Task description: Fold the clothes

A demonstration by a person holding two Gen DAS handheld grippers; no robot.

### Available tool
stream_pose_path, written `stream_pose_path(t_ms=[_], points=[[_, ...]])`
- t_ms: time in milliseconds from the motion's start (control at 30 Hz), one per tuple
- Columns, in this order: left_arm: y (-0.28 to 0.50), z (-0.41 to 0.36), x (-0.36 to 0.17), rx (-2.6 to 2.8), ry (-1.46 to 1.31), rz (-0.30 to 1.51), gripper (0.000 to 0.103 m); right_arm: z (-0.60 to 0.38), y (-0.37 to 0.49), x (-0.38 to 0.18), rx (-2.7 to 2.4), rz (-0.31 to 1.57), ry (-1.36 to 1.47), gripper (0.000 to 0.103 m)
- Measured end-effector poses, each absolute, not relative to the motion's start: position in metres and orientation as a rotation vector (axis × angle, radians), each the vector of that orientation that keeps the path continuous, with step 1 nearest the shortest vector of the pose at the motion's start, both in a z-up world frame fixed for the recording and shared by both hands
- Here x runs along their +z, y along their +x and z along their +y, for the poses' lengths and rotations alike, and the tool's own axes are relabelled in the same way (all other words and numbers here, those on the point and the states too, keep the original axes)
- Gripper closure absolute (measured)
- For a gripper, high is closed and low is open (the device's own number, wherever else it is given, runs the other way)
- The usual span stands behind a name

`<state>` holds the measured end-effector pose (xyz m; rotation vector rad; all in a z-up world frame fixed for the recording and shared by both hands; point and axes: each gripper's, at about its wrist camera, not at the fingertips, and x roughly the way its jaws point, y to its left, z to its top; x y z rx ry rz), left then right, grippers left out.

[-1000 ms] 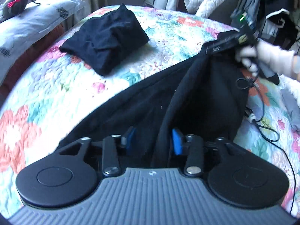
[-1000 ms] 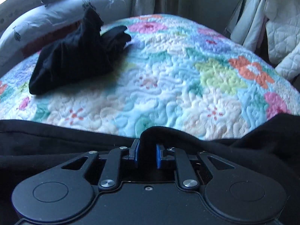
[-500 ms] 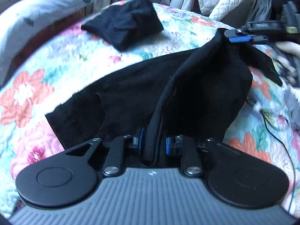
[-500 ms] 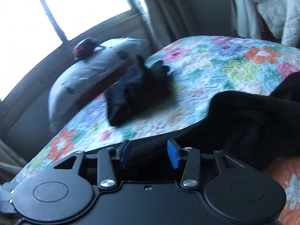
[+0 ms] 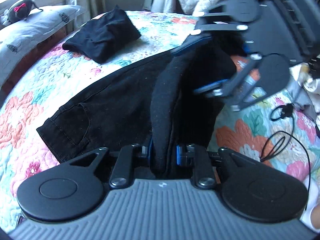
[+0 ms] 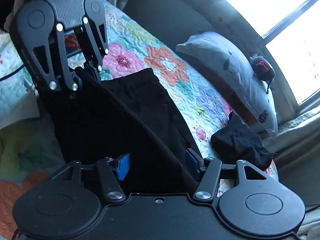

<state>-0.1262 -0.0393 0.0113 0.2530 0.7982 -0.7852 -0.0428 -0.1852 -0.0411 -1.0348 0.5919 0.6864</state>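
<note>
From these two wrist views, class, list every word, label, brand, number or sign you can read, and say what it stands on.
No text can be read in either view.
Small pale mark on the grey ribbed body of the left gripper: too small to read.
Pale sticker on a link of the right gripper: blurred, unreadable.
Dark prints on the pillow: pictures, not words.
Black trousers: no visible label.

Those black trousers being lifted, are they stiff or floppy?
Probably floppy: the trousers sag in folds from the left tool. Likely fairly heavy, since the stitched cloth looks thick. Unlikely to slip, because a bunched fold sits between the pads.
</note>
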Motion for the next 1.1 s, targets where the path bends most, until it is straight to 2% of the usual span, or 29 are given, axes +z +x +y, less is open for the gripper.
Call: stream_pose_path(t_ms=[67, 133, 167, 200, 300, 367, 400, 433, 467, 700, 733, 800, 867, 967, 1000, 1033, 1100], points=[[-0.130, -0.039, 0.011, -0.826, 0.270, 0.783, 0.082, -0.179, -0.029, -0.048, 0.658, 0.597, -1.025, 0.040], [-0.126, -0.039, 0.008, -0.850, 0.290, 0.775, 0.082, -0.179, -0.016, -0.052, 0.639, 0.639, -0.995, 0.046], [-0.118, -0.038, 0.007, -0.827, 0.281, 0.797, 0.082, -0.181, -0.010, -0.052, 0.646, 0.668, -0.979, 0.073], [-0.109, -0.035, 0.010, -0.797, 0.265, 0.809, 0.082, -0.184, -0.004, -0.048, 0.646, 0.689, -0.948, 0.092], [-0.086, -0.018, 0.035, -0.743, 0.165, 0.764, 0.075, -0.198, 0.021, -0.021, 0.597, 0.659, -0.772, 0.093], [-0.074, -0.001, 0.056, -0.706, 0.095, 0.702, 0.057, -0.209, 0.047, -0.005, 0.534, 0.644, -0.636, 0.093], [-0.068, 0.008, 0.066, -0.686, 0.062, 0.671, 0.036, -0.214, 0.062, -0.001, 0.499, 0.643, -0.575, 0.093], [-0.062, 0.015, 0.072, -0.654, 0.037, 0.646, 0.020, -0.218, 0.076, -0.003, 0.464, 0.655, -0.525, 0.093], [-0.055, 0.021, 0.068, -0.631, 0.017, 0.646, 0.016, -0.222, 0.091, -0.007, 0.430, 0.672, -0.479, 0.093], [-0.026, 0.043, 0.024, -0.514, -0.075, 0.736, 0.015, -0.228, 0.149, -0.069, 0.378, 0.785, -0.387, 0.089], [-0.024, 0.045, 0.018, -0.496, -0.083, 0.752, 0.016, -0.228, 0.150, -0.073, 0.386, 0.807, -0.371, 0.085], [-0.020, 0.048, 0.006, -0.461, -0.097, 0.782, 0.016, -0.230, 0.139, -0.071, 0.358, 0.788, -0.367, 0.065], [-0.016, 0.051, -0.006, -0.425, -0.112, 0.813, 0.016, -0.240, 0.119, -0.058, 0.302, 0.723, -0.351, 0.053], [-0.010, 0.055, -0.024, -0.372, -0.133, 0.858, 0.027, -0.269, 0.077, -0.038, 0.198, 0.599, -0.256, 0.043], [-0.008, 0.057, -0.030, -0.353, -0.141, 0.873, 0.034, -0.283, 0.062, -0.035, 0.160, 0.573, -0.209, 0.039], [-0.006, 0.058, -0.036, -0.335, -0.148, 0.888, 0.041, -0.299, 0.049, -0.036, 0.113, 0.570, -0.163, 0.038], [-0.003, 0.061, -0.047, -0.299, -0.162, 0.918, 0.048, -0.333, 0.024, -0.045, 0.016, 0.607, -0.086, 0.038]])
